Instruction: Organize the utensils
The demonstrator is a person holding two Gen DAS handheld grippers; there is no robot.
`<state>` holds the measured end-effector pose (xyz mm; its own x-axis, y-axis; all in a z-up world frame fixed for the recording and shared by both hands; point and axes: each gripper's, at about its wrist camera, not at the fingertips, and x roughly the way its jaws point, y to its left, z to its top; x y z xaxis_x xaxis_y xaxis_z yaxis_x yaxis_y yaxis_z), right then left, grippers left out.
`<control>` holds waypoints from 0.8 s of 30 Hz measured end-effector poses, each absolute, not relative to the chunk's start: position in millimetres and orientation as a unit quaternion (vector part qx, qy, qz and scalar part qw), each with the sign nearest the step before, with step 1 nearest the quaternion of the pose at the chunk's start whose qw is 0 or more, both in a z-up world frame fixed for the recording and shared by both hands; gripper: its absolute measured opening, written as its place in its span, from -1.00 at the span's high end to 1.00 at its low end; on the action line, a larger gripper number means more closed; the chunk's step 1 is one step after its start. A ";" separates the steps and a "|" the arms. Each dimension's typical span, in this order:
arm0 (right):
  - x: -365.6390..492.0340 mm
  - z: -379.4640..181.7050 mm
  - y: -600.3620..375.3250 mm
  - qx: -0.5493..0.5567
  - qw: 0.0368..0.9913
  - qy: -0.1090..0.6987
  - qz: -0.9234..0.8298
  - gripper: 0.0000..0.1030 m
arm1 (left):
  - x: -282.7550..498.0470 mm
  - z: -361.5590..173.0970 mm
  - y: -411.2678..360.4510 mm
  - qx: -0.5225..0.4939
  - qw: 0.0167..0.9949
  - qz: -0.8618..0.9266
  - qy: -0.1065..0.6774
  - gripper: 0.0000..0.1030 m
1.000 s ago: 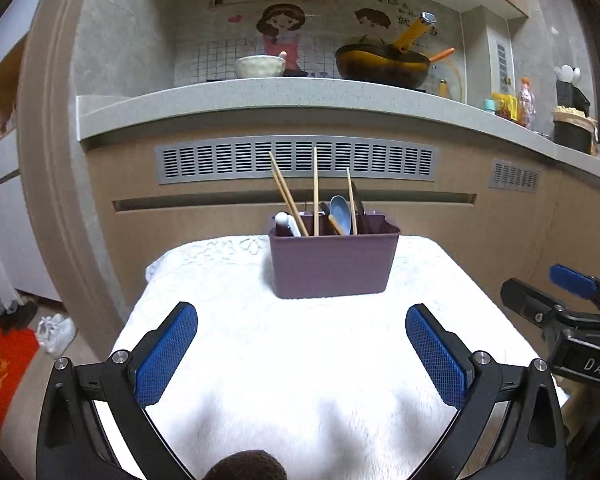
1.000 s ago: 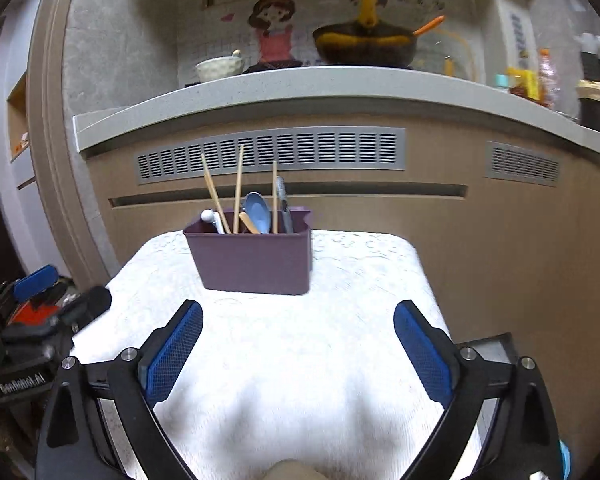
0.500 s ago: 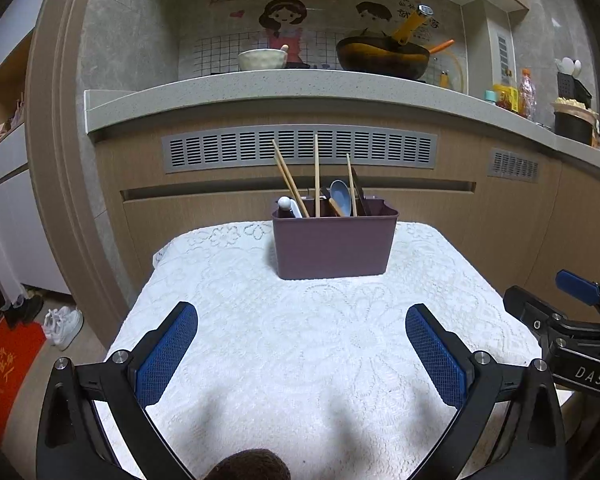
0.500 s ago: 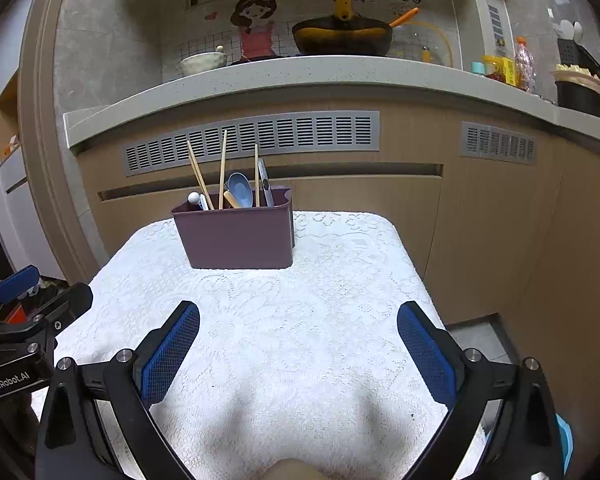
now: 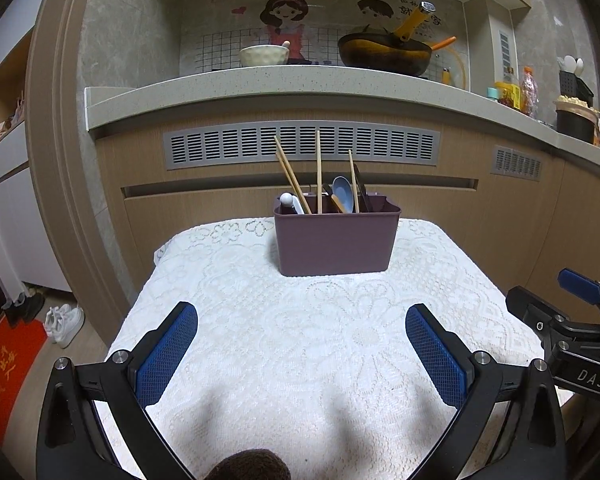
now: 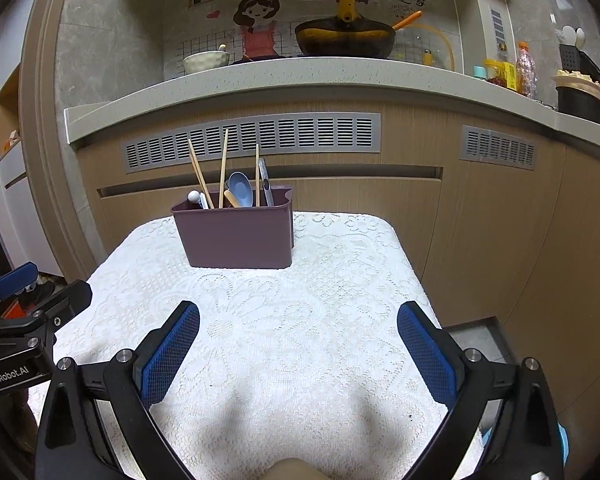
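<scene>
A purple utensil holder (image 5: pixel 335 236) (image 6: pixel 238 236) stands at the far side of a table under a white lace cloth (image 5: pixel 300 340) (image 6: pixel 300 320). Wooden chopsticks (image 5: pixel 319 172) (image 6: pixel 223 168), a blue spoon (image 5: pixel 343 190) (image 6: pixel 240 188), a white utensil (image 5: pixel 290 202) and a dark-handled utensil (image 6: pixel 266 182) stand upright inside it. My left gripper (image 5: pixel 301 344) hovers open over the near part of the cloth, nothing between its blue pads. My right gripper (image 6: pixel 298 344) is also open and empty; it shows at the right edge of the left wrist view (image 5: pixel 571 320).
Behind the table runs a wooden cabinet with grey vents under a speckled counter (image 5: pixel 300 80) holding a bowl (image 5: pixel 264 55), a wok (image 5: pixel 383 54) and bottles. Shoes (image 5: pixel 64 320) and a red mat (image 5: pixel 4 368) lie on the floor at left.
Both wrist views have tilted up and pulled back slightly, so the holder sits a bit farther off. The cloth's lace pattern is no longer washed out. Both grippers stay open.
</scene>
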<state>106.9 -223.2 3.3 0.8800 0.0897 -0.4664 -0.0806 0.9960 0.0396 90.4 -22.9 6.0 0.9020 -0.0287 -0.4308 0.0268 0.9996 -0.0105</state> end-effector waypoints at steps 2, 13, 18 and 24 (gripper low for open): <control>106.8 3.3 -222.7 0.009 0.969 0.241 0.044 -0.91 | 90.5 5.9 -22.6 -0.001 0.975 -0.014 0.222 -1.00; 105.9 4.2 -223.8 0.008 0.969 0.242 0.045 -0.91 | 91.1 5.0 -22.5 0.000 0.975 -0.017 0.223 -1.00; 106.2 3.9 -223.8 0.009 0.969 0.243 0.046 -0.91 | 90.7 4.9 -22.9 0.000 0.975 -0.017 0.224 -1.00; 105.4 3.7 -224.4 0.008 0.969 0.243 0.048 -0.91 | 90.5 3.8 -23.4 0.001 0.974 -0.019 0.225 -1.00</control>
<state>105.4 -224.4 3.7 0.8774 0.0961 -0.4700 -0.0881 0.9953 0.0392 90.5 -23.4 3.8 0.8979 -0.0365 -0.4386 0.0373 0.9993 -0.0069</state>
